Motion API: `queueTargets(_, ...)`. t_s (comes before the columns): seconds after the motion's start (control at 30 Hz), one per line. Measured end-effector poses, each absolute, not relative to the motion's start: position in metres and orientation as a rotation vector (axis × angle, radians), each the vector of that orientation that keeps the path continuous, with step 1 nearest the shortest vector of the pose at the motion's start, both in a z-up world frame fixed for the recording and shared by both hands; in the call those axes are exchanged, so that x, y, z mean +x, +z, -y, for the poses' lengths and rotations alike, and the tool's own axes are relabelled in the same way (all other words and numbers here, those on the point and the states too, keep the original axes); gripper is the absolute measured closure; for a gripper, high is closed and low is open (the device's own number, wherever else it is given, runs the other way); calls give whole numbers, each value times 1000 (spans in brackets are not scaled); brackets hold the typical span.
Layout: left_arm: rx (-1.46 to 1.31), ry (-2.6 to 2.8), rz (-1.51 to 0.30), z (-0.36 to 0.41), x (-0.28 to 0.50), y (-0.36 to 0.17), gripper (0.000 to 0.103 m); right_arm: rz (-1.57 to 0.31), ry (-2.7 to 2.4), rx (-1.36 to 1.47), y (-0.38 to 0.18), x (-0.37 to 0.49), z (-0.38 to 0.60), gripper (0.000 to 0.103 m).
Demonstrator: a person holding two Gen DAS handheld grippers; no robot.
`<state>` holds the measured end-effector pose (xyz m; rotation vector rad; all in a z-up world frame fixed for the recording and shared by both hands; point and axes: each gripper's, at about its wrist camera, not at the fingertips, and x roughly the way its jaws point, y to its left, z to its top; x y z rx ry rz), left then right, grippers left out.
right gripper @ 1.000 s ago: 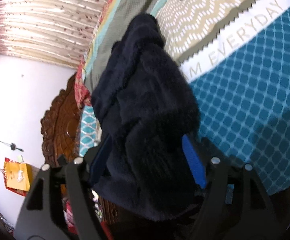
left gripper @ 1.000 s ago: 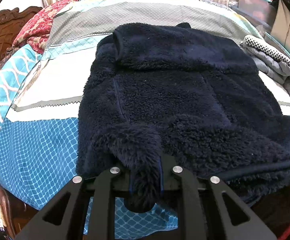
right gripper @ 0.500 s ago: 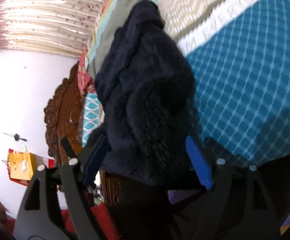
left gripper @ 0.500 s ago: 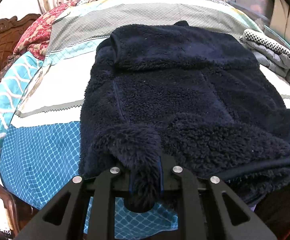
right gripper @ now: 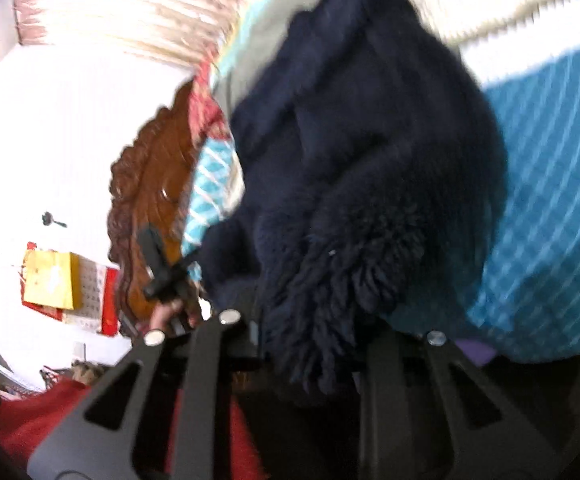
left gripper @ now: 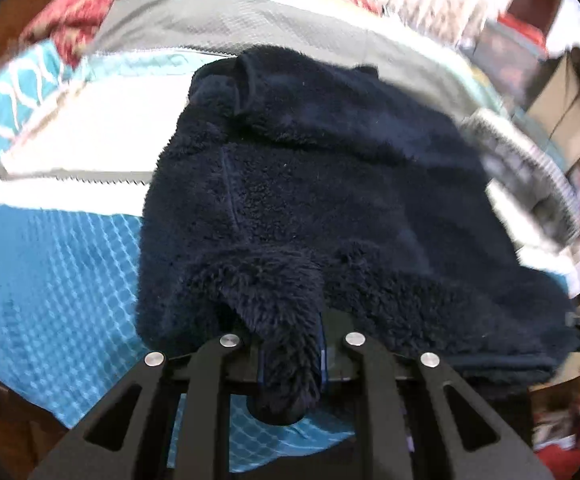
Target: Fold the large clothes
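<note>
A dark navy fleece jacket (left gripper: 330, 184) lies spread on the bed, collar at the far end. My left gripper (left gripper: 292, 356) is shut on a bunched fold of its near hem, which hangs down between the jaws. In the right wrist view the same jacket (right gripper: 370, 152) fills the middle, and my right gripper (right gripper: 314, 344) is shut on a thick shaggy wad of its hem, lifted off the bed. The other gripper (right gripper: 161, 276) and the hand holding it show at the left. The fingertips of both grippers are buried in fleece.
The bed has a patchwork cover of blue lattice (left gripper: 49, 280), white and grey bands. A carved wooden headboard (right gripper: 149, 184) stands at one end. A folded grey quilt (left gripper: 530, 176) lies at the right edge, with boxes (left gripper: 562, 96) behind it.
Both grippers have moved with the hem held; the views are blurred by motion. The right gripper has closed tighter on the fleece and swung, bringing the headboard and the other gripper into view.
</note>
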<state>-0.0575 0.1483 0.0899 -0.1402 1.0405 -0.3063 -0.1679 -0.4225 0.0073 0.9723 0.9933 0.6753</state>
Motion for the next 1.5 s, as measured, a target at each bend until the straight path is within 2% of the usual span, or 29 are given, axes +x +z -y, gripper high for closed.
queueTargets(0.23,-460,-451,-1057,-195,-68,105,81,-1002,651,1000,1,-159,420,84)
queueTargets(0.43,-573,-514,-1137,-198,-71,90,81,-1009,641,1020,1,-155,416,84)
queueTargets(0.53,-787,-622,-1139,-207,-68,86,81,-975,683,982,25,-149,418,84)
queueTargets(0.6,-785,-635,-1092,-209,-61,105,81,-948,704,925,45,-140,418,84)
queueTargets(0.83,-945,-714,-946,-210,-3,161,84,-773,728,937,122,-43,440,84)
queueTargets(0.93,-1003,-616,-895,-219,47,176,84,-761,684,982,130,15,446,84)
queueTargets(1.03,-984,-496,-928,-213,113,176,83,-794,607,1074,116,90,449,83)
queueTargets(1.1,-928,-411,-1000,-197,167,161,79,-831,530,1132,92,142,446,76)
queueTargets(1.13,-916,-379,-1027,-195,182,153,79,-848,493,1195,77,161,445,64)
queueTargets(1.17,-909,-334,-1062,-193,200,143,79,-861,442,1329,51,180,447,40)
queueTargets(1.2,-917,-277,-1108,-194,220,127,79,-841,385,1451,31,188,451,27)
queueTargets(1.23,-928,-246,-1138,-198,232,117,79,-792,304,1554,15,191,459,20)
queueTargets(1.3,-993,-197,-1192,-208,252,93,79,-716,247,1632,1,195,474,20)
queueTargets(1.37,-1090,-179,-1254,-218,270,67,79,-674,225,1557,10,196,484,20)
queueTargets(1.43,-1103,-177,-1289,-217,276,54,79,-687,336,1223,50,202,466,20)
queueTargets(1.5,-1042,-194,-1297,-209,282,53,79,-756,450,687,94,202,402,20)
